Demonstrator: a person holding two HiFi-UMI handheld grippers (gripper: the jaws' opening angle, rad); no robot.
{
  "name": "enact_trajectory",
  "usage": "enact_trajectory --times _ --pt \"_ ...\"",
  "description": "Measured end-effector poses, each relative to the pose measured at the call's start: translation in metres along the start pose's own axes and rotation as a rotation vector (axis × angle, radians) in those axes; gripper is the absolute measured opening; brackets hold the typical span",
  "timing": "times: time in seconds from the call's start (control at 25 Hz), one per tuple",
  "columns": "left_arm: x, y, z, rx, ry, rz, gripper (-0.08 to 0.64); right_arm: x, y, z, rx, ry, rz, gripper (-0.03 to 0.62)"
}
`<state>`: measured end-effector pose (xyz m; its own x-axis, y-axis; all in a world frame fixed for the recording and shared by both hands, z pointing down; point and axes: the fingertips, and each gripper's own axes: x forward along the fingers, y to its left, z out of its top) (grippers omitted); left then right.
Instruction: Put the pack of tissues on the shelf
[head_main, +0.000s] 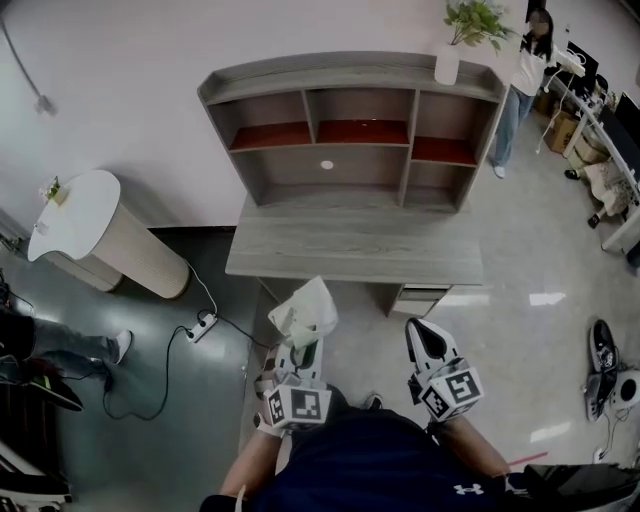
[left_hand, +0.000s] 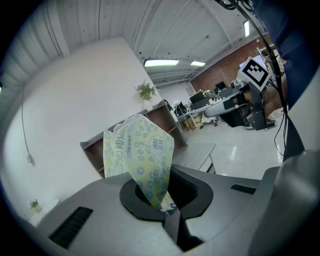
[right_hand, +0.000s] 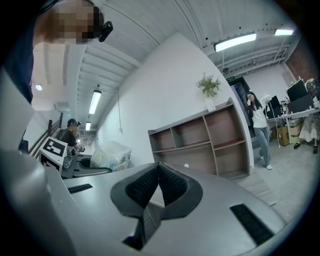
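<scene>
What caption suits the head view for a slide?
Left gripper shut on the pack of tissues, right gripper shut and empty, facing the shelf.

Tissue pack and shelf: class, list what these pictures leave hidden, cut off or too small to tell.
Tissue pack: left gripper view, bottom end hidden between the shut jaws of the left gripper; print too small to read.
Shelf: head view, small white spot in the middle compartment, too small to identify.
Plant: head view, top cut by the edge.
</scene>
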<state>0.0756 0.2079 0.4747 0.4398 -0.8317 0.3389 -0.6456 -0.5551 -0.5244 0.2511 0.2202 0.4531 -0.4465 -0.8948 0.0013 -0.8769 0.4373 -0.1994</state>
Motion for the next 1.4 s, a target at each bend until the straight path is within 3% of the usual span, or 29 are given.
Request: enact_trajectory --times 0.44,0.68,0.88,1.12,1.4 --pt "0.015 0.035 -0.027 -0.015 0.039 0.05 0.02 0.047 0.001 0.0 -0.029 0.013 0.039 0.011" --pt "0.045 0.08 -0.046 -0.022 0.029 0.031 0.02 0.099 0.005 -0.001 -0.038 0.032 0.013 0.011" --pt "0.076 0.129 -0.053 0.016 0.004 0.021 0.02 0.156 0.007 0.004 -0.045 0.036 -0.011 0.011" --pt "0.095 0.178 -0.073 -0.084 -0.035 -0.021 0.02 0.21 0.017 -0.007 -0.039 0.076 -0.032 0.011" --pt "0.103 0.228 -0.109 -0.133 -0.039 -0.027 0.02 0.265 0.045 -0.01 -0.057 0.117 -0.039 0.011"
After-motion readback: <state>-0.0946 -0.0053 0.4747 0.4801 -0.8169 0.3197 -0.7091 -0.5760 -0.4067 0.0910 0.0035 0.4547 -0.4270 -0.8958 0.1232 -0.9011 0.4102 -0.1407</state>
